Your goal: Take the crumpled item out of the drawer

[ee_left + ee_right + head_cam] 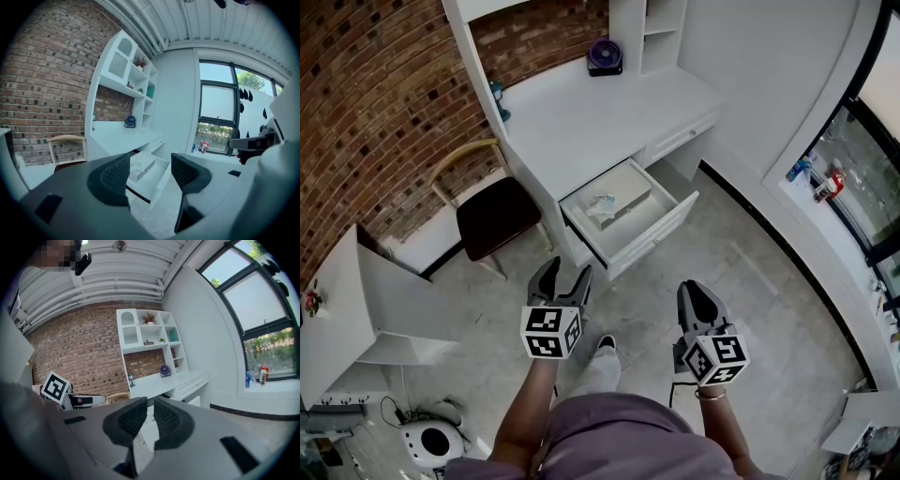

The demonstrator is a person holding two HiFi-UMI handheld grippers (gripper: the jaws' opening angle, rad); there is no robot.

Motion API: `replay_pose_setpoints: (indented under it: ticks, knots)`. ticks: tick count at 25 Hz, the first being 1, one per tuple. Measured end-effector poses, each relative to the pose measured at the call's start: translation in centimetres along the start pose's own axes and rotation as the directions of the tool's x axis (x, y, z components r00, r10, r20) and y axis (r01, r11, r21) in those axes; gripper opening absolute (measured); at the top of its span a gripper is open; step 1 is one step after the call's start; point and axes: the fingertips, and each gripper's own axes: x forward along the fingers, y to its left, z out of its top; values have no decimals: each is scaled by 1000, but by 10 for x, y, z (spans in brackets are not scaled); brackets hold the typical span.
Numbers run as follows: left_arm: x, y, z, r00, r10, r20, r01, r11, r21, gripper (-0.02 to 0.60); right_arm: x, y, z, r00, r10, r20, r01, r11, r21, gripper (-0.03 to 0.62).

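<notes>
Crumpled pale wad (602, 208) awaits us; nothing is done yet. Our left tongs (568, 270) hang open and empty, right tongs (694, 287) closed, well short of the open white drawer (661, 234) under the white table (581, 112), where it lies.

The crumpled item (603, 208) in the drawer (661, 232) is too small to tell its material. In the left gripper view a jaw hides the drawer's left part. In the right gripper view the jaws cover nearly all of it.
</notes>
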Motion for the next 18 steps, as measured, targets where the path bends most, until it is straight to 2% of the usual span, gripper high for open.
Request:
replay_pose_setpoints:
  ticks: [8,18]
  knots:
    - [62,43,16,999,-14,-29,14,1000,-4,296,63,-8,24,999,-35,16,35,999,4,35]
    - [103,61,27,998,-44,-38,44,999,0,307,98,-14,44,997,-61,39,61,998,3,35]
